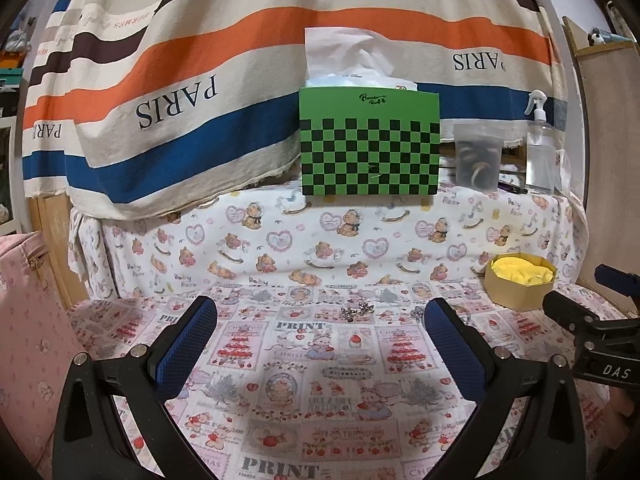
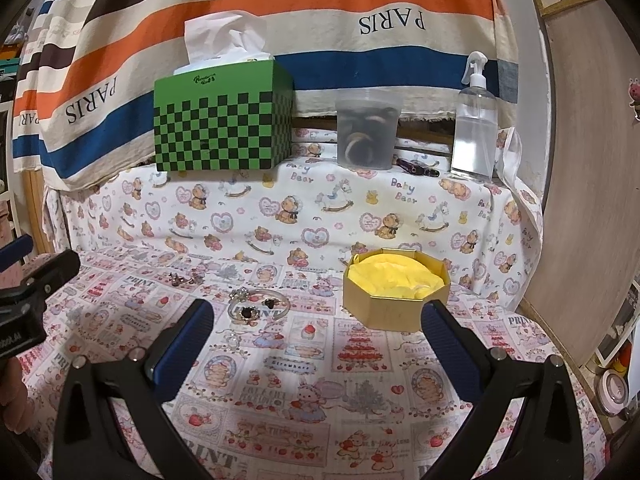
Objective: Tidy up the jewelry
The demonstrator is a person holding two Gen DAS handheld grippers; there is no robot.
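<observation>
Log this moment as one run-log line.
stage: before first pick | left gripper: open, empty | right gripper: open, empty | bangle, earrings: loose on cloth | gold box: open, yellow lining

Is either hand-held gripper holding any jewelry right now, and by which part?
No. The left hand-held gripper and right hand-held gripper are both open and empty; the bracelet lies on the cloth.

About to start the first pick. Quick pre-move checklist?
1. Left hand-held gripper open, holding nothing: ok.
2. Right hand-held gripper open, holding nothing: ok.
3. Gold box lid off, yellow lining exposed: ok.
4. Bangle lying flat on the cloth, ahead of the right fingers: ok.
5. Small earrings separate from each other: cannot tell.
</observation>
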